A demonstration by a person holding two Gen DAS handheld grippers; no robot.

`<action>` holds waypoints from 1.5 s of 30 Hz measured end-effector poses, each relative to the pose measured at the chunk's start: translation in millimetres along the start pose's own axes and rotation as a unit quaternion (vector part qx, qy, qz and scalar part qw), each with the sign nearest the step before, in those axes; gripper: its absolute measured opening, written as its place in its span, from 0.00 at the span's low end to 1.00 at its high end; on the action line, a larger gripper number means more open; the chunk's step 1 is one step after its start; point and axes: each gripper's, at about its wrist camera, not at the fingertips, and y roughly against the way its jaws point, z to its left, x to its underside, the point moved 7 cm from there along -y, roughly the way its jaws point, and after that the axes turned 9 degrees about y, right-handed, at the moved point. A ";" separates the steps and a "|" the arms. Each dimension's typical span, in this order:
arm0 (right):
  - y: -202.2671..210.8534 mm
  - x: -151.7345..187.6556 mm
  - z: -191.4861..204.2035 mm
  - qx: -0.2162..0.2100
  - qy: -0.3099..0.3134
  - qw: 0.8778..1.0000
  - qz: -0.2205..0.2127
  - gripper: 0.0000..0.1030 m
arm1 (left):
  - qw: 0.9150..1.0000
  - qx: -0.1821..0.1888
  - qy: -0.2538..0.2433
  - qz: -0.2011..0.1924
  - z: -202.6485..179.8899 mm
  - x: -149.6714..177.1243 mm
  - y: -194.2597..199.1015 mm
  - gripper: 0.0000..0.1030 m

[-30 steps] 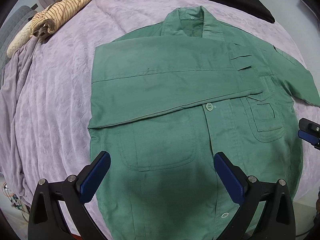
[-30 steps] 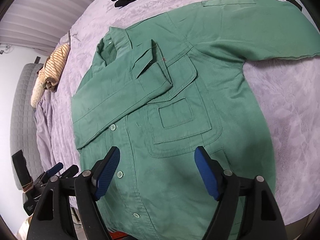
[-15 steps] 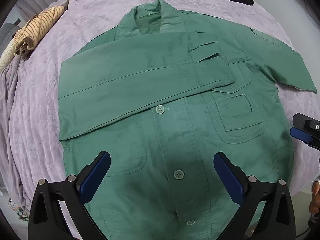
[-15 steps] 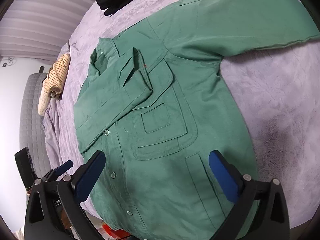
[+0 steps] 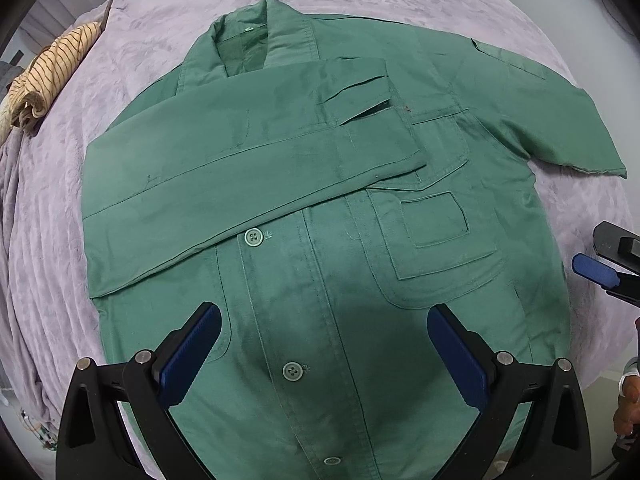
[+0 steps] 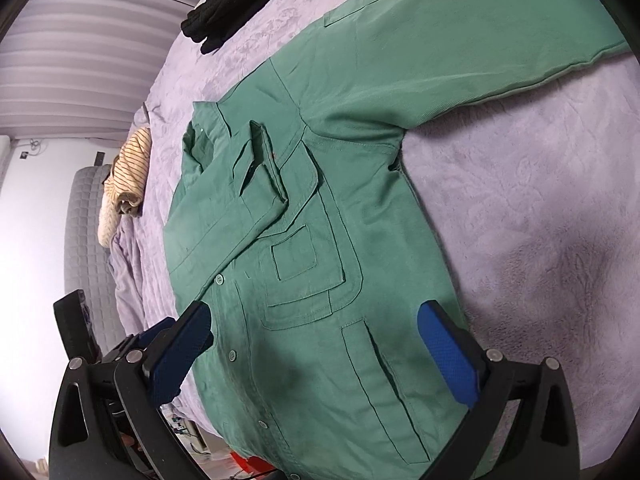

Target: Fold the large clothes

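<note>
Folding the other sleeve [image 6: 460, 36] comes next, I think. Both grippers, left [image 5: 324, 356] and right [image 6: 316, 354], hang wide and hold nothing. The jacket [image 5: 320, 280] lies flat under the fingers. Reach far past the right fingers, pinch near the cuff, and lay it across slowly.

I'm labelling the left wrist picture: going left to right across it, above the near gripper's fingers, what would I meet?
Striped garment → green jacket → right gripper, all on the purple blanket.
</note>
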 end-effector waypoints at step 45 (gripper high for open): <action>126.7 -99.0 -212.6 0.012 -0.219 0.951 -0.216 1.00 | 0.999 0.016 -0.030 0.015 -77.7 -36.8 -37.5 1.00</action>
